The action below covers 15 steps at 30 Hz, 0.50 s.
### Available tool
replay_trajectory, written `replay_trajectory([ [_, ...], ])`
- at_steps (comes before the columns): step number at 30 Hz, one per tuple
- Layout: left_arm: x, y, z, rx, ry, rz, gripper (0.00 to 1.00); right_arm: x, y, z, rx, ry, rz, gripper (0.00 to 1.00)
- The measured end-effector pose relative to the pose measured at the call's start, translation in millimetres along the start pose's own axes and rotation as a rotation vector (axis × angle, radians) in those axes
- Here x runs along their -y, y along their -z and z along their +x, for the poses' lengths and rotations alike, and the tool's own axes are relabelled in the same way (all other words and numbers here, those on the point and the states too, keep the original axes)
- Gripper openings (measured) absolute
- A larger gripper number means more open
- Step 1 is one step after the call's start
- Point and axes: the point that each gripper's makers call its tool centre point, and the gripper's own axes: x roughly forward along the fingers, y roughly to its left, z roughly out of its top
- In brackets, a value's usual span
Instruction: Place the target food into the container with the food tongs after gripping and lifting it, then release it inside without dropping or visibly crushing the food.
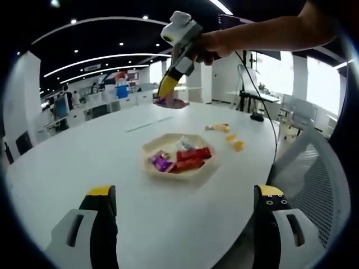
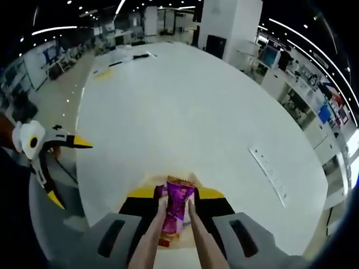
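Observation:
My right gripper [image 2: 176, 196] is shut on pale food tongs [image 2: 150, 242], whose tips pinch a purple snack packet [image 2: 177, 208]. In the left gripper view the same gripper [image 1: 168, 88], held by a hand, hangs high above the white table with the purple packet [image 1: 171, 103] at its tip, behind the beige octagonal plate [image 1: 150, 149]. The plate holds red packets [image 1: 193, 156] and a purple one [image 1: 161, 163]. My left gripper [image 1: 185, 193] is open and empty near the table's front edge; in the right gripper view it [image 2: 67, 171] stands off to the left, jaws apart.
Loose yellow and orange snacks [image 1: 234, 142] lie on the table right of the plate. A grey mesh chair [image 1: 314, 179] stands at the table's right edge, and a cable [image 1: 269, 120] runs down from the right hand. Desks and a tripod [image 1: 247, 101] are behind.

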Motion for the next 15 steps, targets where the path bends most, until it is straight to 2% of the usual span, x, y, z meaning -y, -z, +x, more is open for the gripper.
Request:
replay_trajectory([
  [10,-0.6,-0.1,-0.5,-0.001,-0.004,0.002,0.99,2.7,3.7,-3.0,-0.004,-0.009,0.022,0.25],
  [15,3.8,1.0,3.0,-0.021,-0.002,0.007,0.99,1.1,7.9,-10.0,-0.013,0.005,0.054,0.26],
])
